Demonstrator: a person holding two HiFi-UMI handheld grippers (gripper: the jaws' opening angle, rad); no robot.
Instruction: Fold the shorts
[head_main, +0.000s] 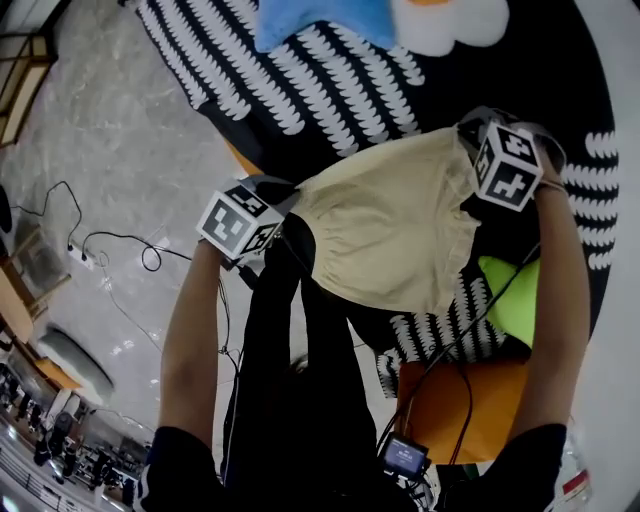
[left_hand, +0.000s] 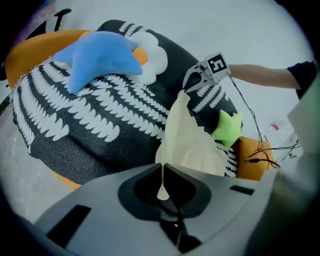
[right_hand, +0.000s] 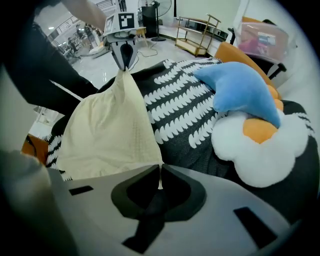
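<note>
Head view: a cream pair of shorts (head_main: 385, 235) hangs spread between the 2 grippers, held up above the black-and-white patterned cover (head_main: 330, 80). L gripper (head_main: 288, 205), at left, has its jaws closed tight on 1 top corner of the shorts; the left gripper view shows a thin fold of cloth pinched between the pads. R gripper (head_main: 466, 138), at right and a bit farther off, likewise has its jaws pressed together on the opposite top corner, w/ the cloth edge nipped between them in the right gripper view. The fabric sags slightly in the middle, and its lower edge hangs on the near side. On the far part of the cover lie a blue star cushion (left_hand: 100, 55) and, touching it, a white flower cushion (right_hand: 260, 145) w/ an orange centre. A green star cushion (left_hand: 227, 127) sits at near right, just beside an orange seat (head_main: 470, 400). Cables (head_main: 120, 250) trail across the pale floor (head_main: 100, 150) at left.
</note>
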